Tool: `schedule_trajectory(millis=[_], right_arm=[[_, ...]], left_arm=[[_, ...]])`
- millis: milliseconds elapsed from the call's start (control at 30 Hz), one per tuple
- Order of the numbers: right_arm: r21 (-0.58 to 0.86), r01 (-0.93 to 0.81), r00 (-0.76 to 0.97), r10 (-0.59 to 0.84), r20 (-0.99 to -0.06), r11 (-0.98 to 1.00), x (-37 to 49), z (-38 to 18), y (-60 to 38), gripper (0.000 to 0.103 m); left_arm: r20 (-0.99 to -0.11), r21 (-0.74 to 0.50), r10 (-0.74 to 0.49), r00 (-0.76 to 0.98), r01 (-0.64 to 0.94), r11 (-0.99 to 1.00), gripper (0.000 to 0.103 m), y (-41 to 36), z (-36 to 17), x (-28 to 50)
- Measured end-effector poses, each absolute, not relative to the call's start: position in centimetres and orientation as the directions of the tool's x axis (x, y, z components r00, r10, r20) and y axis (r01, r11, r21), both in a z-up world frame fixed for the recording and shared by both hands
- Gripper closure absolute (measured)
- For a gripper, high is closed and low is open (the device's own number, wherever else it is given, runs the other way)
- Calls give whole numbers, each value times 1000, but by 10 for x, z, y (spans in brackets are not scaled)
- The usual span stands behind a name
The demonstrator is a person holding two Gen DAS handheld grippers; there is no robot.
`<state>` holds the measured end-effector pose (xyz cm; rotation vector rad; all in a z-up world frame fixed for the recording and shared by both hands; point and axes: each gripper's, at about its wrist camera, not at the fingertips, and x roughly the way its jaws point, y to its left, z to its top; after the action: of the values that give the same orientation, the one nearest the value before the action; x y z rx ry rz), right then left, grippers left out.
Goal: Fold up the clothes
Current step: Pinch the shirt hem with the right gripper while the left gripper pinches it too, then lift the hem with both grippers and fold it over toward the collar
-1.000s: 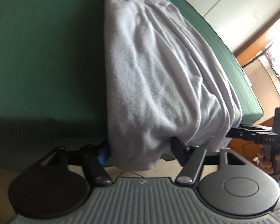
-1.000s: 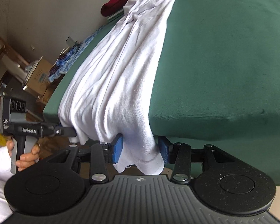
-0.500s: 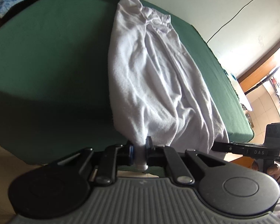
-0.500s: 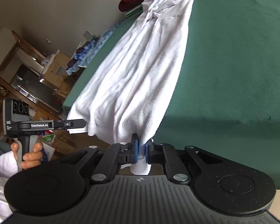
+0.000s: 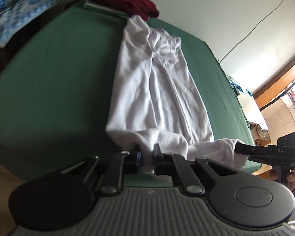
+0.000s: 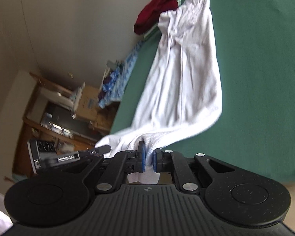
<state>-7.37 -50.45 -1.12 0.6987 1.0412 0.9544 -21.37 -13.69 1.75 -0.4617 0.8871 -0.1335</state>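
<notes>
A white garment [image 5: 157, 90] lies lengthwise on the green table [image 5: 55, 82], also seen in the right wrist view [image 6: 186, 74]. My left gripper [image 5: 147, 158] is shut on the left corner of its near hem. My right gripper [image 6: 149, 158] is shut on the right corner of the hem. Both hold the hem lifted a little above the table's near edge, and the hem curls back over the cloth. The right gripper shows in the left wrist view [image 5: 243, 150], and the left gripper shows in the right wrist view [image 6: 106, 148].
A folded dark red garment [image 5: 122, 1] lies on a folded green one [image 5: 102, 9] at the table's far end, touching the white garment's far tip. A blue patterned cloth [image 5: 11, 17] lies beyond the table's left side. Shelves and boxes [image 6: 68, 106] stand there too.
Both grippers closed on the hem corners that hung over the near table edge. They then lifted the hem up and forward over the table.
</notes>
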Motion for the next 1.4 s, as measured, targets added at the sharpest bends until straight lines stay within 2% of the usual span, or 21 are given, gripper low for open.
schedule_trajectory(millis=[167, 367, 400, 433, 467, 500, 567, 600, 633, 700, 800, 933, 1000, 1033, 1067, 1133, 1167, 1233, 1300, 1367, 1400], right_arm=[[863, -238, 302, 879, -370, 445, -31, -11, -494, 95], [876, -165, 409, 840, -357, 453, -6, -18, -493, 93], [878, -153, 427, 832, -355, 453, -1, -19, -493, 89], [880, -141, 444, 824, -353, 453, 3, -20, -493, 83], [882, -129, 461, 815, -351, 453, 7, -21, -493, 73], [884, -117, 478, 806, -350, 452, 11, -22, -492, 55], [888, -92, 511, 787, -346, 451, 20, -24, -492, 55], [890, -80, 527, 777, -345, 449, 24, -25, -492, 55], [892, -68, 543, 767, -343, 448, 28, -26, -492, 56], [824, -148, 546, 739, -394, 548, 17, -6, -486, 58], [562, -284, 563, 610, -558, 777, -2, 12, -462, 58], [318, -384, 546, 491, -679, 867, -12, 9, -423, 58], [279, -355, 566, 442, -695, 892, -16, 7, -423, 58], [283, -331, 571, 430, -700, 900, -18, 5, -426, 58], [286, -307, 575, 417, -704, 908, -19, 4, -430, 58], [346, -267, 552, 437, -710, 900, -24, 1, -443, 54], [378, -255, 531, 455, -715, 890, -28, 0, -449, 53], [440, -244, 488, 502, -714, 864, -35, -6, -459, 52], [461, -275, 480, 536, -694, 844, -46, -9, -459, 52], [458, -298, 480, 546, -687, 838, -44, -14, -455, 60], [462, -310, 477, 556, -681, 831, -41, -16, -454, 81]], left_arm=[[-717, -433, -316, 621, -42, 901, 99, -116, 24, -141], [-736, -424, -336, 587, -14, 905, 98, -99, 5, -53], [-749, -422, -344, 566, -7, 907, 93, -97, -1, -40], [-762, -420, -353, 543, 1, 908, 80, -95, -7, -28], [-764, -438, -373, 526, 1, 899, 76, -90, -11, -21], [-765, -457, -394, 509, 1, 889, 76, -84, -14, -15], [-746, -476, -409, 526, 9, 879, 65, -70, -9, -19], [-739, -479, -414, 532, 16, 877, 52, -63, -5, -27], [-732, -482, -418, 538, 24, 876, 47, -55, -1, -36], [-727, -490, -440, 527, 52, 870, 43, -47, 3, -54], [-749, -492, -493, 443, 128, 861, 41, -60, -6, -77], [-783, -462, -505, 364, 204, 863, 39, -93, -24, -90], [-788, -441, -492, 369, 218, 871, 41, -103, -28, -94], [-788, -424, -484, 381, 234, 875, 48, -106, -27, -96], [-795, -400, -467, 387, 244, 883, 52, -109, -27, -97], [-809, -350, -426, 405, 250, 903, 76, -109, -27, -99], [-815, -325, -405, 414, 253, 911, 81, -109, -28, -100], [-809, -351, -412, 420, 218, 911, 98, -102, -29, -97], [-802, -374, -416, 429, 182, 909, 101, -99, -29, -96], [-807, -351, -389, 445, 169, 921, 103, -103, -24, -98], [-812, -325, -368, 454, 171, 930, 103, -107, -21, -100]])
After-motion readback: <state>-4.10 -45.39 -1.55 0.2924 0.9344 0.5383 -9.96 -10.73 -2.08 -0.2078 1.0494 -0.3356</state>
